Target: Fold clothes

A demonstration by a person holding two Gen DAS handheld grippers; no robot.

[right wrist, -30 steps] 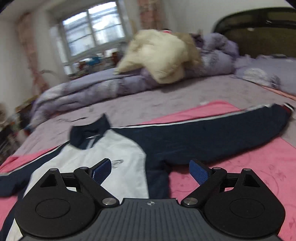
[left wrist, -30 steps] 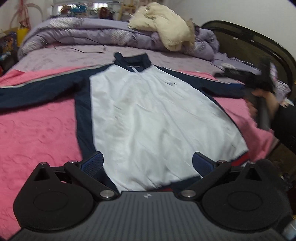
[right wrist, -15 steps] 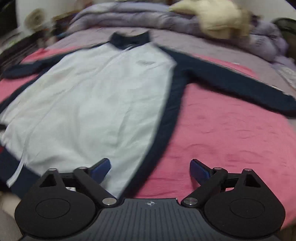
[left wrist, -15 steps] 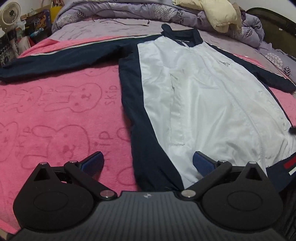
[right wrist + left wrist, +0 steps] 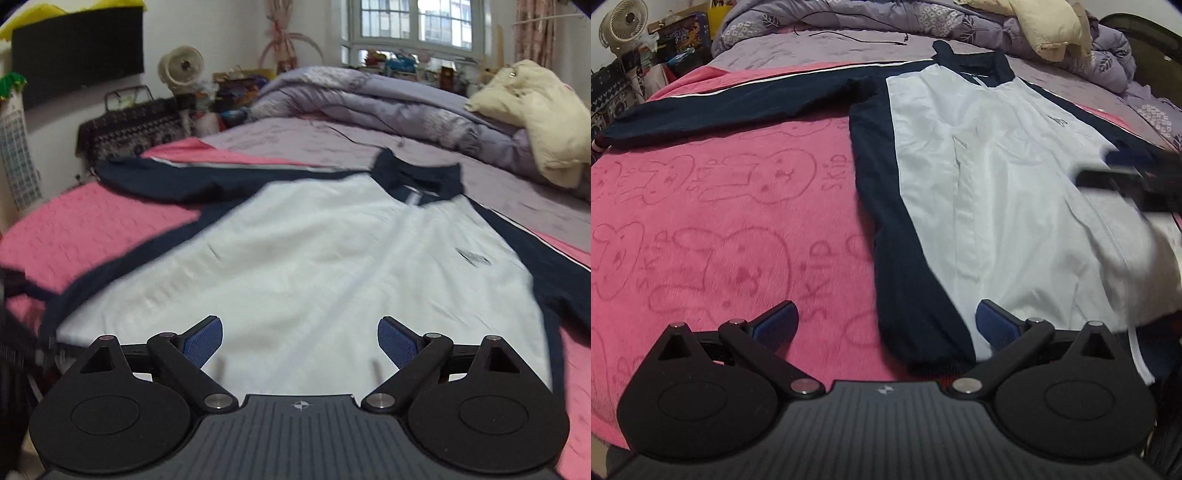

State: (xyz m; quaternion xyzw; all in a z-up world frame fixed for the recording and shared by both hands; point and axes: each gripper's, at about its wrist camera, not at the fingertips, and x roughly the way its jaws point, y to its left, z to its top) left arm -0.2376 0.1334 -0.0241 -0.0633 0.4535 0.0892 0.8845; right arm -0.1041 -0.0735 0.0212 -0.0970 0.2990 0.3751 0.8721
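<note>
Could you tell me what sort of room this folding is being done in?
Most likely a home bedroom. The jacket lies spread flat on a bed under a pink blanket, a rumpled purple duvet is heaped at the far side, and a window with a small fan beside cluttered shelves stands behind.

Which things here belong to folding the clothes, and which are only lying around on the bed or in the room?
For the job:
- white and navy jacket, spread flat
- pink blanket under it
- left tool, open
- right tool, open

Just lying about:
- cream coat
- purple quilt
- black cable
- fan
</note>
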